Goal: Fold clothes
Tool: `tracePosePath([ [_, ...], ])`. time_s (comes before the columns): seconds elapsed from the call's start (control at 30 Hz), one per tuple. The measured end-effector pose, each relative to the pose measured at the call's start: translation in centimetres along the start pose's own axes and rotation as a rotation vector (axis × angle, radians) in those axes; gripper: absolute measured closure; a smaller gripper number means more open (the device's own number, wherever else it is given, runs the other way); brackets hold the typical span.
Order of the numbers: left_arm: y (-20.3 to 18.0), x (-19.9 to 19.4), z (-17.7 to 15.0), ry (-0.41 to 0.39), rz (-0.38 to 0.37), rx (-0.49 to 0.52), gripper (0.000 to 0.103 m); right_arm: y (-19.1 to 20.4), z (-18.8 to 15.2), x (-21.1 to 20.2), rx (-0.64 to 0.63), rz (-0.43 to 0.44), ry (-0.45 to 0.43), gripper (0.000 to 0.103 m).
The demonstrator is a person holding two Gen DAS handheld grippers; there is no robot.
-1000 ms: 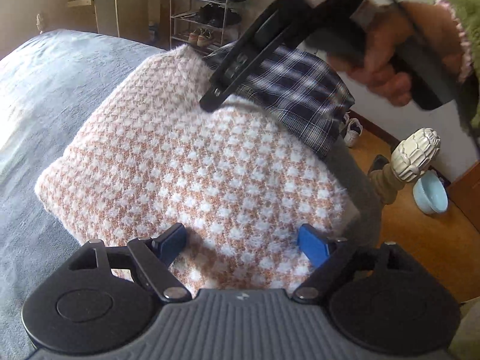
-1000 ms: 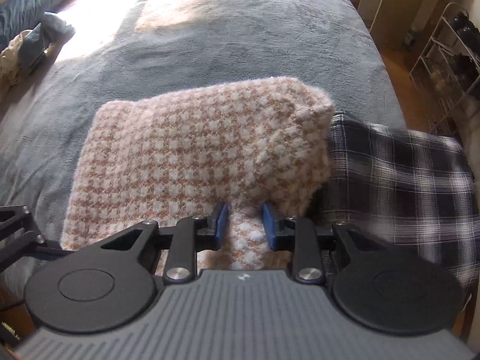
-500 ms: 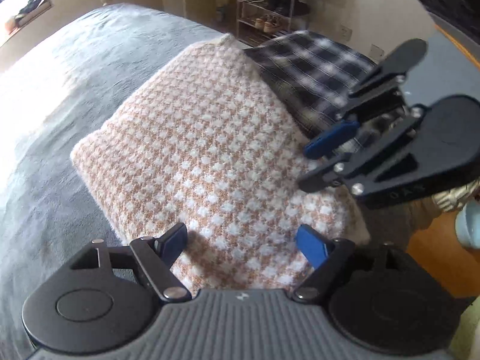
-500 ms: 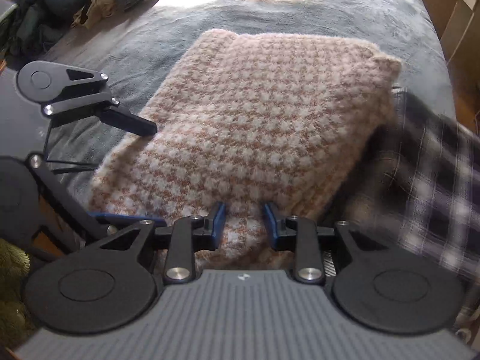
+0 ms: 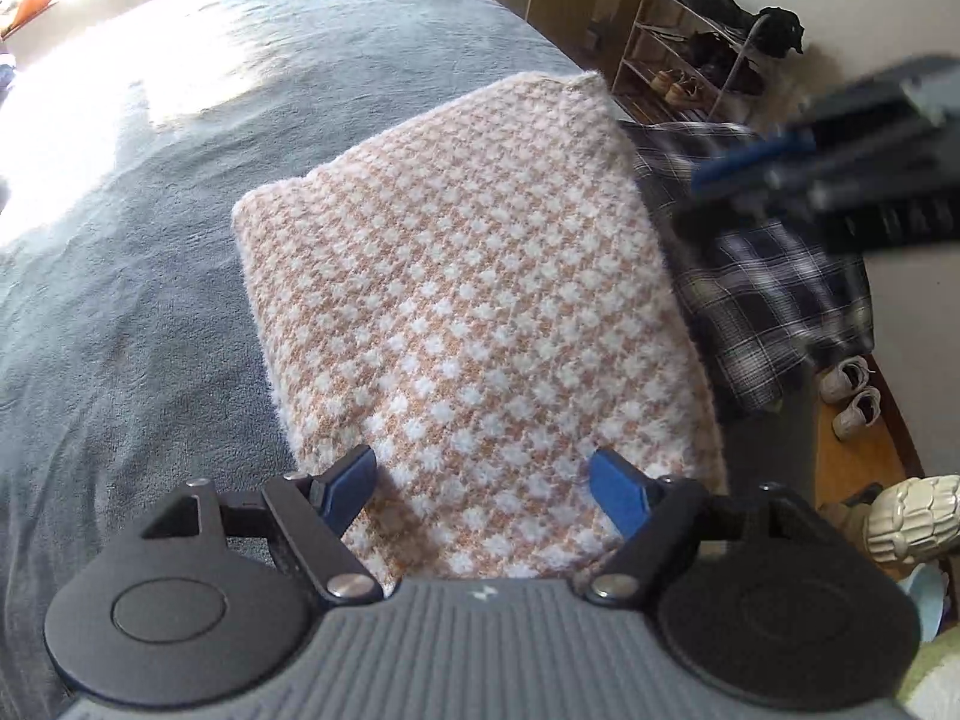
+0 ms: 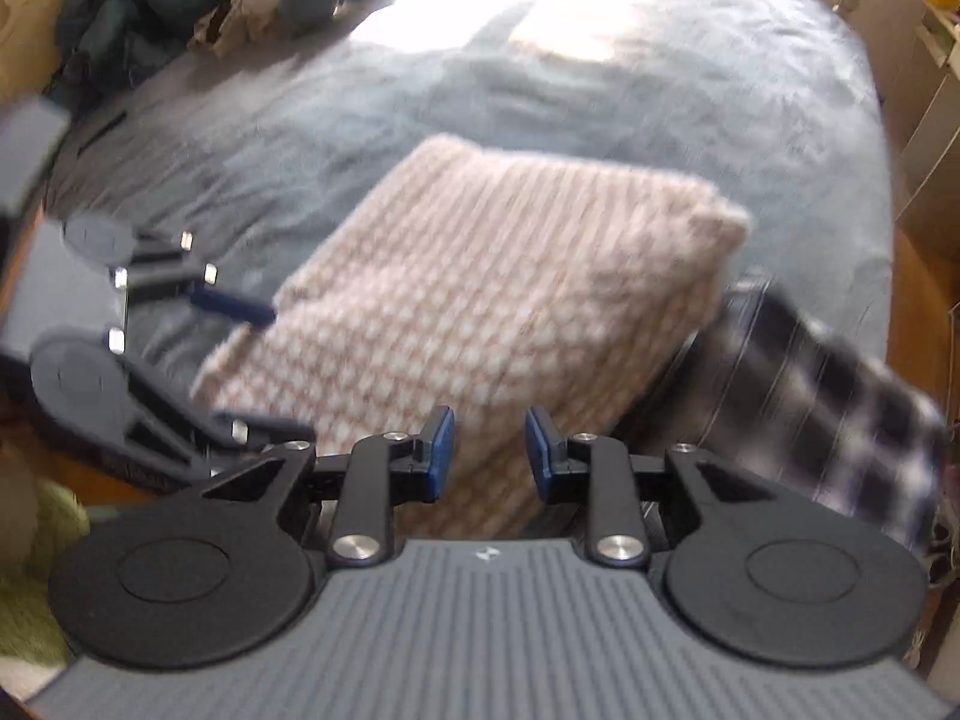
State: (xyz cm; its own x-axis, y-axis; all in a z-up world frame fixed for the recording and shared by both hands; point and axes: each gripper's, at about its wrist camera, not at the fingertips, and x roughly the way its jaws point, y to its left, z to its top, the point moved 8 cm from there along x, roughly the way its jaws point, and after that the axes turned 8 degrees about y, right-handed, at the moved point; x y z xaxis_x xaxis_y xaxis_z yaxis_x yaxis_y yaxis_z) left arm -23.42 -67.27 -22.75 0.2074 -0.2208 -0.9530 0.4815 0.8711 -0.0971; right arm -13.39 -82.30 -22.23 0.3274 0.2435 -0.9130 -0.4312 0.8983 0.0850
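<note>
A: Count?
B: One folded sweater point(image 5: 474, 324) on your bed point(image 5: 150, 252), one plaid shirt point(image 5: 774, 300) touching its far side. Shoe rack point(image 5: 690, 60) holds several pairs.
A: Grippers?
B: Your left gripper point(image 5: 483, 483) is spread wide over the sweater's near edge. Right gripper point(image 6: 489, 450) has a narrow gap, pinching nothing.

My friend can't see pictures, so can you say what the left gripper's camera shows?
A folded pink-and-white knit sweater lies on a grey bed, the open left gripper above its near edge. A plaid garment lies beside it, the blurred right gripper above.
</note>
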Motion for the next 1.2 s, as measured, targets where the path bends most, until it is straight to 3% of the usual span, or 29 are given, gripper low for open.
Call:
tracePosePath([
  [0.1,0.6,2.0,1.4,0.004,0.012,-0.038,0.022,-2.1,3.5,1.7,0.024,-0.073,-0.057,0.078],
  [0.2,1.5,3.6,2.7,0.011,0.004,-0.067,0.023,-4.8,3.6,7.1,0.075,-0.101,0.049,0.078],
  [0.27,1.7,3.8,3.5,0.02,-0.01,-0.086,0.024,-6.0,2.1,8.5,0.132,-0.073,0.094,0.078],
  [0.37,2.2,4.9,4.6,0.061,0.001,-0.125,0.024,-6.7,2.7,6.6,0.167,-0.052,0.118,0.078],
  [0.5,3.1,5.2,5.1,0.124,-0.006,-0.204,0.024,-6.5,5.3,4.0,0.2,-0.056,0.031,0.078],
  [0.57,3.4,5.4,5.4,0.148,-0.021,-0.24,0.025,-6.4,6.1,5.1,0.217,-0.088,0.013,0.077],
  [0.7,4.0,6.2,6.3,0.177,-0.025,-0.259,0.025,-6.8,5.8,9.2,0.221,-0.167,0.073,0.075],
  [0.83,4.8,7.0,6.5,0.221,-0.035,-0.28,0.024,-6.4,6.3,6.8,0.264,-0.139,0.06,0.075],
  [1.0,5.7,6.6,6.1,0.249,-0.061,-0.273,0.025,-3.7,4.7,3.6,0.309,-0.066,0.065,0.075],
  [1.2,6.1,5.5,5.8,0.288,-0.055,-0.201,0.025,-0.6,1.3,4.5,0.4,-0.052,0.165,0.075],
])
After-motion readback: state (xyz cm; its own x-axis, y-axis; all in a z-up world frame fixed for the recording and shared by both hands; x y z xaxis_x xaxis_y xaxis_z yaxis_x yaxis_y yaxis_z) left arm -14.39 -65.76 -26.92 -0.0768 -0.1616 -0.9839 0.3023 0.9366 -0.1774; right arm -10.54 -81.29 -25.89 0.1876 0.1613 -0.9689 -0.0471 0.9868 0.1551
